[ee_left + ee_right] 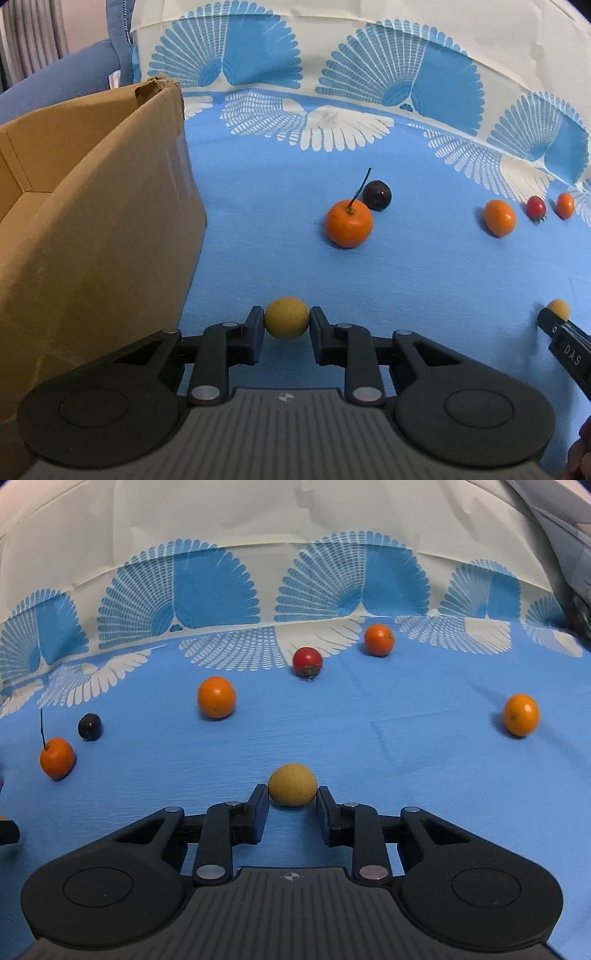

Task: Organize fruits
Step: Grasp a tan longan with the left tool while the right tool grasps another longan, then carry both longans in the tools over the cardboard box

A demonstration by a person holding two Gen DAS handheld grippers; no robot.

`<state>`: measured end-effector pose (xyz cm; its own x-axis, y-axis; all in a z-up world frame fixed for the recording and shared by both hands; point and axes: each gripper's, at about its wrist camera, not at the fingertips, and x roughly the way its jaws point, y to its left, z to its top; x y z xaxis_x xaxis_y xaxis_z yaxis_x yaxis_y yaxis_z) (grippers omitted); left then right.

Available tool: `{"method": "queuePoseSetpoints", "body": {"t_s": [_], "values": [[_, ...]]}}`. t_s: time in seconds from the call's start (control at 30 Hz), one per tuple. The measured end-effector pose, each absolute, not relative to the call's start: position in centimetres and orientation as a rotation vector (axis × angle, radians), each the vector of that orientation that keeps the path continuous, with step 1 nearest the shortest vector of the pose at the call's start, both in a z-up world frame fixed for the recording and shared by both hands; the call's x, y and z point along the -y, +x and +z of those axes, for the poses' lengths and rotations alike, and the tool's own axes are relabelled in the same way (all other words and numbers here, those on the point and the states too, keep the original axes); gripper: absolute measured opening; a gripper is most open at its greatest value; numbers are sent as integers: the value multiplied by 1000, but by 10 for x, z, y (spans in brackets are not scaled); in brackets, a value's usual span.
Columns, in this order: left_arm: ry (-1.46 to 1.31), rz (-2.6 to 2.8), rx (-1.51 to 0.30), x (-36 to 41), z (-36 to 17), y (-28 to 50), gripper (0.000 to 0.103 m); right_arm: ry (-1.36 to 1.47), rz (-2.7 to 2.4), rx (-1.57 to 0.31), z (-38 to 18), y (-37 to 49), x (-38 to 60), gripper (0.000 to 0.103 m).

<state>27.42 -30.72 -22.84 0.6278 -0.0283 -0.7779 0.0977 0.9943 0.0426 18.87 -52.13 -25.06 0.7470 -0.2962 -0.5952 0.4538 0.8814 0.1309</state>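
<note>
While most of the fruit waits scattered on the blue tablecloth (406, 775), both grippers start on yellow balls of fruit. At the cloth's near edge, the left gripper (287, 323) has its fingers pressed against one yellow fruit (287, 317), pinching it beside the cardboard box (92, 221) at the left edge. The right gripper (292, 801) is spread around a second yellow fruit (292, 784), a sliver of gap showing at each finger. Toward the far edge lie four oranges, among them a stemmed orange (348, 223), plus a dark plum (377, 195) touching it and a red tomato (307, 661). Judged from this, sorting has barely begun: what shows of the box interior is empty, and every visible fruit sits outside it.
</note>
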Motion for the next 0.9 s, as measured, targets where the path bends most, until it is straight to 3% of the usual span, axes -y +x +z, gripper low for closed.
{"method": "queuePoseSetpoints", "body": {"t_s": [0.43,0.9], "values": [[89,-302,-845,306,-127,189,29,327,-441,-562,-199,114,497,29],[120,-312,-834,185,-37,88,29,262,-251,-487,-100,-23,382,29]]}}
